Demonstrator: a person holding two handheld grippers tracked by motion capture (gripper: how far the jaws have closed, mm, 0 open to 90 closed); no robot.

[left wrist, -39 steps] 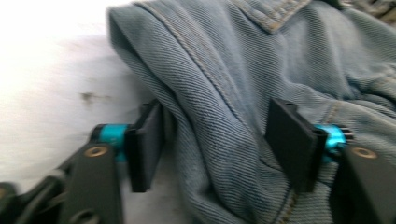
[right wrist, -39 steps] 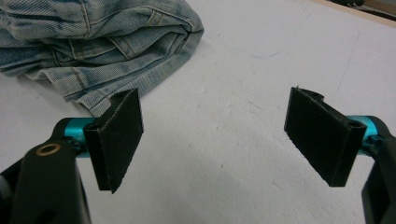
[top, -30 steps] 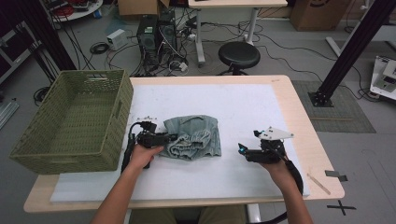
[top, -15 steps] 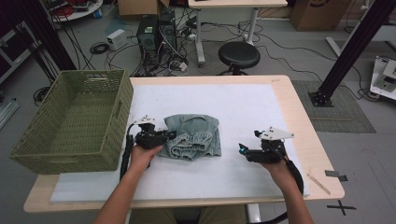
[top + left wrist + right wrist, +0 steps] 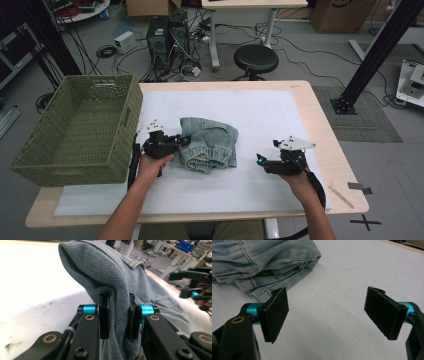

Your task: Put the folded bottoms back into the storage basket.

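Denim garment (image 5: 209, 144): lies bunched near the middle of the white mat (image 5: 260, 107), its left edge pinched up.
Left gripper (image 5: 119, 315): jaws have just been closing – now clenched on a fold of the denim.
Right gripper (image 5: 327, 315): jaws spread wide, nothing between them – over bare mat, right of the garment.
Basket (image 5: 35, 161): green wicker, at the table's left edge.

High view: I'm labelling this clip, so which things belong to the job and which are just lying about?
In the job:
denim shorts
left gripper, shut on the shorts
right gripper, open
basket, probably

Lying about:
stool
computer tower
stick
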